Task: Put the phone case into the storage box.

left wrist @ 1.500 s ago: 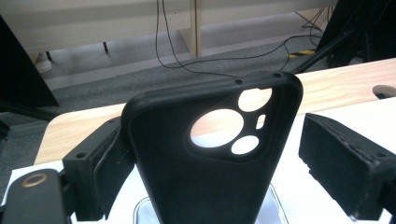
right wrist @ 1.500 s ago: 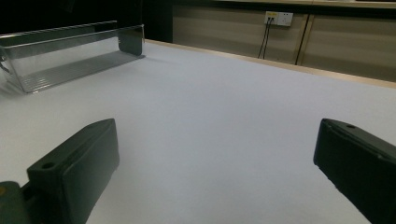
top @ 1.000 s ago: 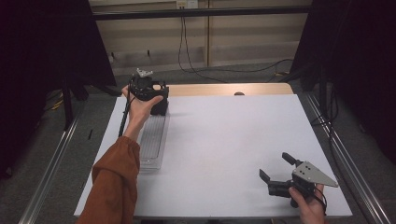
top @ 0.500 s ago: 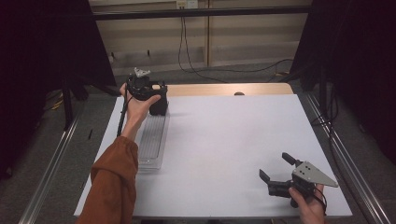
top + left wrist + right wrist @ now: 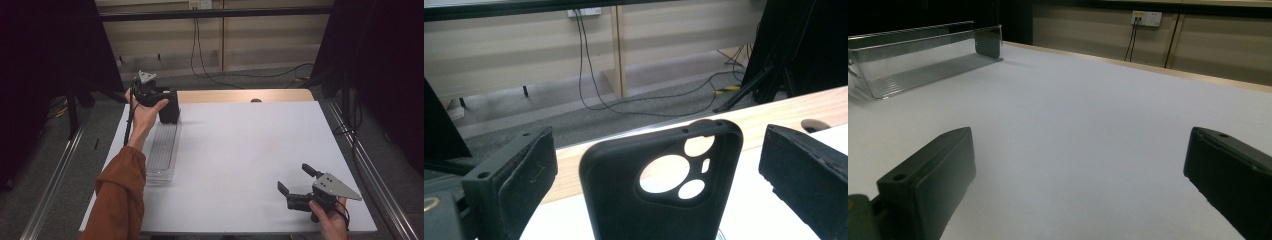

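My left gripper [image 5: 167,102] is all black, with a grey plate on top, and the phone case [image 5: 664,185] between its jaws is matte black too, camera cutouts showing pale through it. The tray [image 5: 162,150] is clear plastic with fine ribbing along the bottom. The table [image 5: 240,160] is plain white with a light wood strip at the far edge. My sleeve [image 5: 120,200] is rust orange. My right gripper [image 5: 300,187] is black with the same grey plate. The back wall's beige, with black cables.
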Available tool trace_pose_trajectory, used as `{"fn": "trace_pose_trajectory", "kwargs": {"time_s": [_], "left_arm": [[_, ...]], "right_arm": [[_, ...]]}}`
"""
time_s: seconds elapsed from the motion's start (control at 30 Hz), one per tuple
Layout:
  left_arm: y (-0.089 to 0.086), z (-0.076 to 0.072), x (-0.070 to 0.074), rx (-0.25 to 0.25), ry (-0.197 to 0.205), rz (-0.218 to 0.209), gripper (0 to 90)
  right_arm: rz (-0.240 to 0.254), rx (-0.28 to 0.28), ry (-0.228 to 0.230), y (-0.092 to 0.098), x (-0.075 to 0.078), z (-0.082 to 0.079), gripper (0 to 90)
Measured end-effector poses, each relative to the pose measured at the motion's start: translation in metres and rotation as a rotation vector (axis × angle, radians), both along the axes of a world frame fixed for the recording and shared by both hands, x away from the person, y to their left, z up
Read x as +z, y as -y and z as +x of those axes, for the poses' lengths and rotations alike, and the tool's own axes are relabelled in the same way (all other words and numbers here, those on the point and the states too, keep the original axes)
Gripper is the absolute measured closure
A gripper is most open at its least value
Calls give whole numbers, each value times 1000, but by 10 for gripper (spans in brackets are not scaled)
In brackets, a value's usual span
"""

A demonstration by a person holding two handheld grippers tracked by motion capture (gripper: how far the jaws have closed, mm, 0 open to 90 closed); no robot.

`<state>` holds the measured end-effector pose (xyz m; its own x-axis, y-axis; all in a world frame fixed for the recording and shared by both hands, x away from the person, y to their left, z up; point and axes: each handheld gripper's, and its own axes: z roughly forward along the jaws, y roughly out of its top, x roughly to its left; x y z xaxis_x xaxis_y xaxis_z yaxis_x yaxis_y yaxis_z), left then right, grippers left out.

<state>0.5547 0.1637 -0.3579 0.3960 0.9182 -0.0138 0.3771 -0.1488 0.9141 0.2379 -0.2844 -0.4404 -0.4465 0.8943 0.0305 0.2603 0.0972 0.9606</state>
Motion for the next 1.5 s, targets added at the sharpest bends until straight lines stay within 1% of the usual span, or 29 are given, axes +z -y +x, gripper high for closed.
{"fn": "trace_pose_trajectory", "kwargs": {"time_s": [0.1, 0.17, 0.23, 0.33, 0.37, 0.43, 0.47, 0.5, 0.53, 0.57, 0.7, 0.9, 1.0, 1.1, 1.17, 1.2, 1.33, 1.4, 1.43, 1.47, 1.5], "left_arm": [[-3, -1, 2, -10, 14, -19, 24], [-7, -2, 3, -25, 18, -51, 30], [-11, -3, 5, -25, 29, -85, 49], [-14, -5, 6, -28, 32, -107, 50], [-15, -6, 6, -26, 38, -109, 50], [-18, -9, 6, -27, 40, -102, 41], [-18, -10, 5, -27, 40, -109, 36], [-20, -11, 4, -34, 42, -100, 34], [-20, -12, 4, -41, 44, -107, 27], [-22, -14, 3, -54, 40, -100, 26], [-27, -20, 0, -92, 58, -102, 18], [-30, -28, -6, -97, 76, -111, 17], [-33, -32, -6, -99, 75, -121, 16], [-34, -37, -7, -111, 67, -116, 18], [-35, -39, -7, -115, 70, -110, 18], [-36, -40, -6, -119, 71, -121, 18], [-37, -45, -4, -138, 72, -117, 18], [-37, -49, -2, -146, 86, -128, 17], [-37, -51, -1, -145, 92, -136, 16], [-37, -52, 0, -144, 96, -135, 17], [-37, -54, 0, -140, 93, -138, 22]], "right_arm": [[-1, 0, 1, 0, 0, 0, 0], [-1, 0, 3, 0, 0, 0, 0], [-2, 0, 3, 0, 0, 0, 0], [-3, -1, 4, 0, 0, 1, 0], [-3, -1, 4, 0, 0, 1, 0], [-3, -3, 4, 0, 0, 0, 0], [-3, -3, 4, 0, 0, 0, 0], [-3, -2, 4, 0, 0, 0, 0], [-6, -1, 4, 0, 0, 0, 0], [-6, -1, 4, -1, 0, 0, 0], [-7, 0, 6, -1, 0, 1, 0], [-5, -2, 11, -1, 0, 1, 0], [-1, -9, 15, 0, 0, 0, 0], [-2, -15, 15, 0, 1, 0, 0], [-4, -15, 17, 0, 1, 0, 0], [-4, -14, 18, 0, 1, 0, 0], [-4, -16, 24, 1, 1, 0, 0], [-3, -17, 28, 2, 1, 0, 0], [-2, -15, 21, 2, 1, 0, 0], [1, -19, 25, 3, 1, 0, 0], [1, -21, 24, 3, 1, 0, 0]]}}
